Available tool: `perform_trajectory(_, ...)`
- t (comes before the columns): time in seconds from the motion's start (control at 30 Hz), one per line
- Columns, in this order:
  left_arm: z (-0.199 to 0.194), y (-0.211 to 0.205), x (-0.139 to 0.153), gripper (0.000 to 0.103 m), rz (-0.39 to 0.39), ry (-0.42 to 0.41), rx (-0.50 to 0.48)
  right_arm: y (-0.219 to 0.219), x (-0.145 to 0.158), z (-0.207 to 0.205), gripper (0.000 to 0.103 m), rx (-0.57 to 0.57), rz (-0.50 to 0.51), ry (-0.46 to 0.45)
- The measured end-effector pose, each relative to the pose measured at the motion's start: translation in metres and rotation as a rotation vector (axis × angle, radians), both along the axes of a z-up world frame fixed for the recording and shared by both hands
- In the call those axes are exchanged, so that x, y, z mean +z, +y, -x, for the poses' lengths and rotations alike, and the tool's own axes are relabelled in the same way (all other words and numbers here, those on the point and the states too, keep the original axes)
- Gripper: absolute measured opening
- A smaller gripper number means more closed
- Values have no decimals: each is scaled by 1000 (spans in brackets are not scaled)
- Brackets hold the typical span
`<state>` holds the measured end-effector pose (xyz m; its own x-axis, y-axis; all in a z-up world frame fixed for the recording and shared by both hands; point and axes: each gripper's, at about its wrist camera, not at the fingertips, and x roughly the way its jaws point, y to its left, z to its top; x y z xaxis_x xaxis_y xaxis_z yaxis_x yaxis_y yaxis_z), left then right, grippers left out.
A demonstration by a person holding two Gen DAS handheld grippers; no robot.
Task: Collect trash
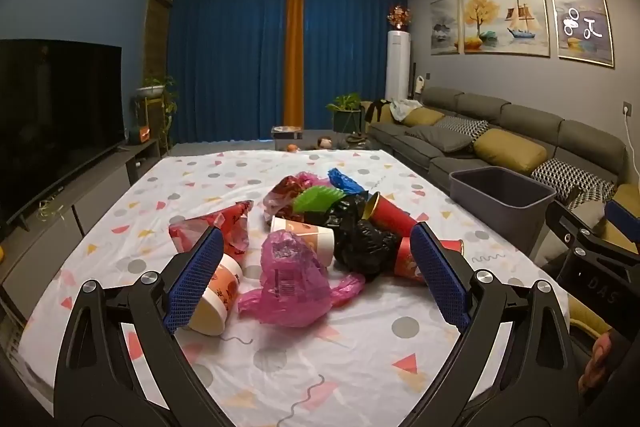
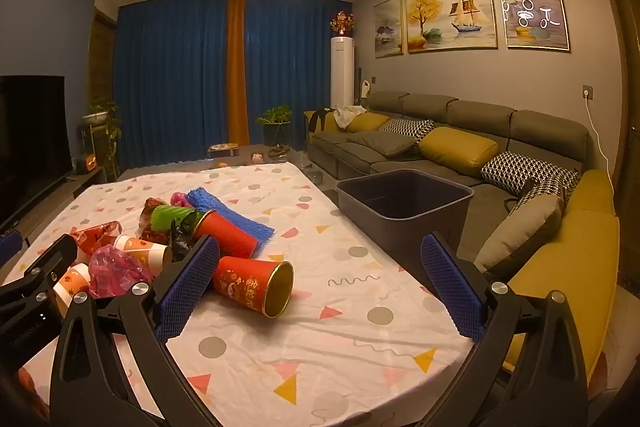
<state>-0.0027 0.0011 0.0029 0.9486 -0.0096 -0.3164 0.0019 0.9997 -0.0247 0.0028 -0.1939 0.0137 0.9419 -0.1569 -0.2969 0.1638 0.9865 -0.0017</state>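
Surroundings: a grey sofa (image 2: pixel 460 131) with yellow and patterned cushions runs along the right wall; a dark television (image 1: pixel 56 115) stands at left; blue curtains (image 1: pixel 232 67) close the far end. The counter (image 2: pixel 320 327), covered in a white cloth with coloured shapes, carries the trash. A dark grey bin (image 2: pixel 404 203) stands open beside the counter's right edge, near the sofa.

Trash pile (image 1: pixel 320 227), mid-counter: a black bag (image 1: pixel 360 239), a pink bag (image 1: pixel 292 275), a red bag (image 1: pixel 224 227), blue foam netting (image 2: pixel 228 215), a green piece (image 1: pixel 316 199). Red cups (image 2: pixel 256 287) and white paper cups (image 1: pixel 220 295) lie tipped on their sides, touching the bags.

Left gripper (image 1: pixel 316 279): fingers (image 1: pixel 196 279) spread wide, holding nothing, pink bag between them. Right gripper (image 2: pixel 320 287): fingers (image 2: pixel 452 287) likewise released, one red cup just inside the left finger.
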Motion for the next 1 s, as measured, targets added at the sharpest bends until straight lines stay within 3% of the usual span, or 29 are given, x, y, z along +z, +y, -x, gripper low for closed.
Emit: perform_trajectory(1.0,-1,0,-1,93,10,13,-4,-6,2,-2,98,-7,-2,1)
